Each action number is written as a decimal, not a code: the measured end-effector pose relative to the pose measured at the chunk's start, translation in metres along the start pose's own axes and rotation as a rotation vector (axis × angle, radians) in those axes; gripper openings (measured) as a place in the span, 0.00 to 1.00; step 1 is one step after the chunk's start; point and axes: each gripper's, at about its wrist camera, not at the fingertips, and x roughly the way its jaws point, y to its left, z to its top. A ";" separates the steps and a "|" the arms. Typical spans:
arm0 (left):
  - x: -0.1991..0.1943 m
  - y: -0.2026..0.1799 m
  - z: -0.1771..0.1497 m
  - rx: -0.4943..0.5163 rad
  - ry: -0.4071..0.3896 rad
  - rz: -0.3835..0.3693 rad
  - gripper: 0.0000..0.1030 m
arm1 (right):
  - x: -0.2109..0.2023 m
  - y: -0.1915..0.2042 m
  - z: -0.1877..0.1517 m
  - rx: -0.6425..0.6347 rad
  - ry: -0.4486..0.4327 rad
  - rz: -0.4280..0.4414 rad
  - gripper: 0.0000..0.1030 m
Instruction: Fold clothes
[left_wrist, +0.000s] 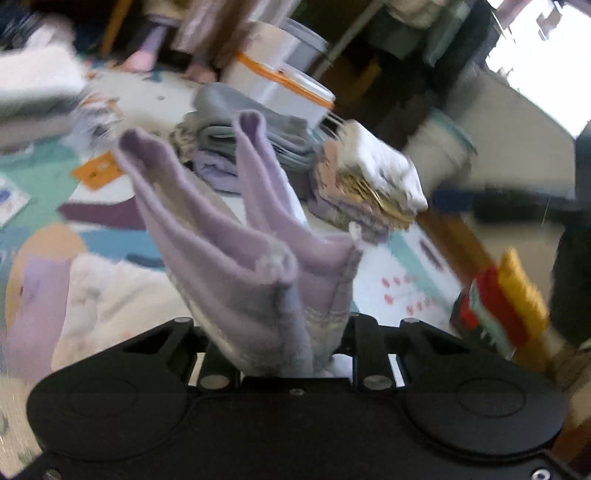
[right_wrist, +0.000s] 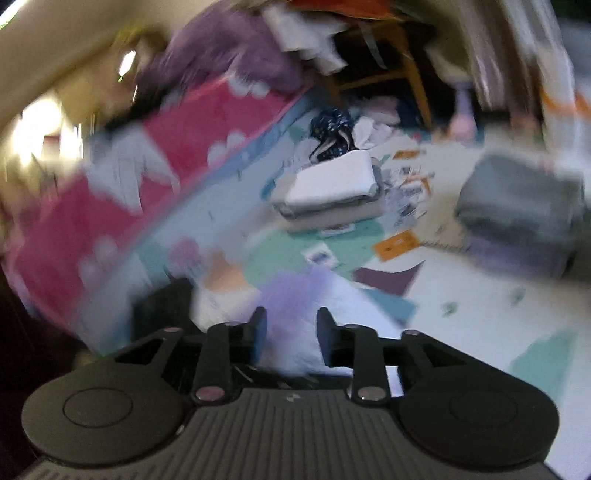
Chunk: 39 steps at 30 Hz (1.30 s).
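Note:
In the left wrist view a lilac folded cloth (left_wrist: 243, 236) sticks up from my left gripper (left_wrist: 284, 350), which is shut on it; the fingers are hidden under the fabric. A lilac and white garment (left_wrist: 85, 295) lies on the floor mat below. In the right wrist view my right gripper (right_wrist: 290, 332) is open and empty, its jaws apart above the same lilac and white garment (right_wrist: 295, 302). Both views are blurred by motion.
Stacks of folded clothes (left_wrist: 258, 147) (left_wrist: 369, 184) stand on the mat, with a white bin with an orange rim (left_wrist: 280, 88) behind. A white folded pile (right_wrist: 332, 188) and a grey pile (right_wrist: 517, 210) show ahead. Paper cards (right_wrist: 397, 243) litter the mat. A pink bedcover (right_wrist: 129, 192) borders the left.

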 end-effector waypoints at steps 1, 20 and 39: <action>-0.004 0.006 0.000 -0.020 -0.010 -0.008 0.21 | 0.004 0.004 -0.006 -0.083 0.027 -0.027 0.31; 0.000 0.046 0.017 -0.194 -0.005 -0.054 0.20 | 0.128 0.076 -0.117 -0.258 0.069 -0.550 0.58; 0.020 -0.029 0.004 0.237 0.203 -0.278 0.74 | 0.094 0.090 -0.147 0.102 -0.049 -0.579 0.74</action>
